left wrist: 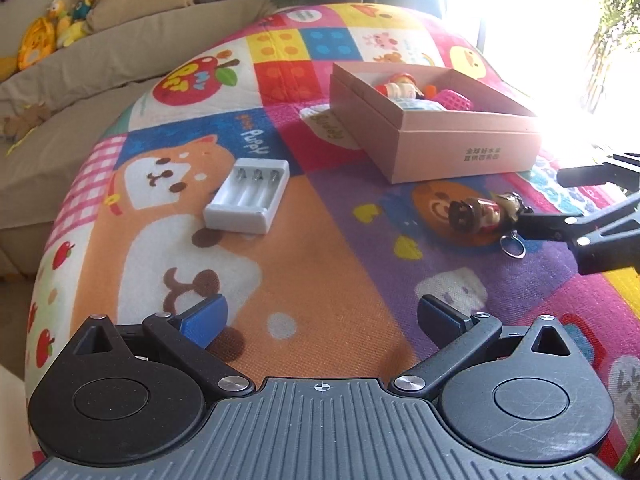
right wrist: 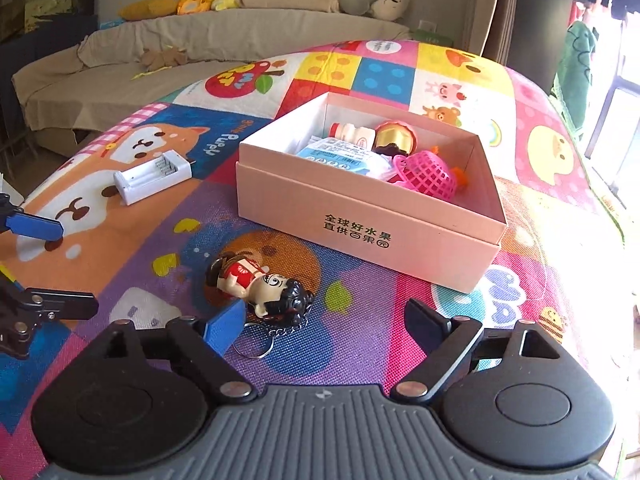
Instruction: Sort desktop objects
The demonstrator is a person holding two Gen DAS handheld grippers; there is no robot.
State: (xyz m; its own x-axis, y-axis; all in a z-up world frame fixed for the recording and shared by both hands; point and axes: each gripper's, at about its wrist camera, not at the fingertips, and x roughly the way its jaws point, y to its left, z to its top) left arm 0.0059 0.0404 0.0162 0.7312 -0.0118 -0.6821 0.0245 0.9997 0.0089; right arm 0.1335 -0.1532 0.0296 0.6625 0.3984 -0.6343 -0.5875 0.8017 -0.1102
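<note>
A doll keychain (right wrist: 260, 284) with black hair and a red top lies on the colourful mat, just ahead of my right gripper (right wrist: 324, 320), which is open with its left finger (right wrist: 224, 330) beside the doll's head. The doll also shows in the left wrist view (left wrist: 484, 210). A white battery charger (left wrist: 248, 196) lies on the mat ahead and left of my open, empty left gripper (left wrist: 320, 316); it also shows in the right wrist view (right wrist: 152, 176). The pink cardboard box (right wrist: 360, 216) holds a small bottle, a pink basket and other items.
The patterned mat (left wrist: 320, 240) covers the table. A beige sofa (right wrist: 200, 40) with plush toys stands behind. My right gripper's fingers (left wrist: 552, 228) reach in from the right of the left wrist view. Bright window light is at the right.
</note>
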